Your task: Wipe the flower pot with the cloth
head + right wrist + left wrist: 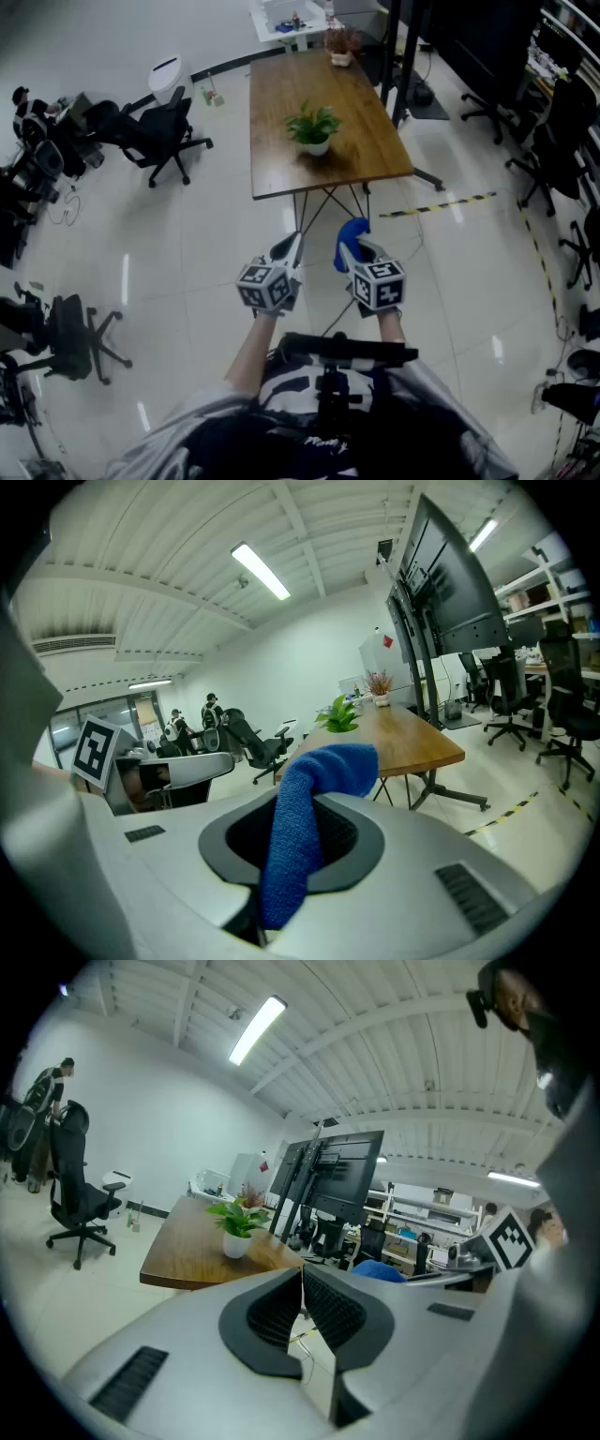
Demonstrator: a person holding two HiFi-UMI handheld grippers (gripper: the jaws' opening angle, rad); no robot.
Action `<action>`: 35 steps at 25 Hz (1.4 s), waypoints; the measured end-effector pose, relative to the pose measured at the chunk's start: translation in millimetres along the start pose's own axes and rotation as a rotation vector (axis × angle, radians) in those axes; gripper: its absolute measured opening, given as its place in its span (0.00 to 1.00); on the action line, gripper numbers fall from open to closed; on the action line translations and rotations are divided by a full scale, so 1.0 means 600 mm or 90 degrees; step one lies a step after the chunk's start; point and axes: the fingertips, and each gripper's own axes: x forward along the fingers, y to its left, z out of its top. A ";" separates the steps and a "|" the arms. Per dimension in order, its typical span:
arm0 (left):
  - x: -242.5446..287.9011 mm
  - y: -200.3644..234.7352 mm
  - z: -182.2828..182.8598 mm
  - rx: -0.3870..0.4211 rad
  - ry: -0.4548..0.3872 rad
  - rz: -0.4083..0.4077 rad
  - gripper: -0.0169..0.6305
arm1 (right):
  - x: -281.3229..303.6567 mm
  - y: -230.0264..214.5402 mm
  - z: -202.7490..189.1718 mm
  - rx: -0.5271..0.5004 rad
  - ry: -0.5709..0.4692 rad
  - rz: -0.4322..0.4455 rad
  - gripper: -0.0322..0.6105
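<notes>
A small white flower pot [314, 146] with a green plant stands near the middle of a long wooden table [281, 103]; it also shows as the flower pot [235, 1243] and the flower pot [339, 717] far ahead in both gripper views. My right gripper [356, 246] is shut on a blue cloth [350, 240], which drapes over its jaws as the blue cloth [305, 827]. My left gripper [289, 249] is shut with nothing in it. Both are held over the floor, short of the table's near end.
A second potted plant [339, 47] sits at the table's far end. Black office chairs [159, 136] stand to the left and chairs [548, 155] to the right. A screen stand [403, 56] rises right of the table. Yellow-black tape [441, 204] marks the floor.
</notes>
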 end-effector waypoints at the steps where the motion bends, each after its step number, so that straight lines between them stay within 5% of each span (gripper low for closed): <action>1: 0.003 -0.007 0.000 0.000 0.003 0.003 0.03 | -0.004 -0.008 0.002 0.002 0.000 -0.001 0.15; 15: 0.108 0.039 -0.003 -0.023 0.033 -0.001 0.03 | 0.088 -0.078 0.027 0.008 0.023 0.015 0.15; 35: 0.402 0.242 0.025 -0.121 0.105 -0.071 0.03 | 0.323 -0.239 0.163 0.026 0.064 -0.101 0.15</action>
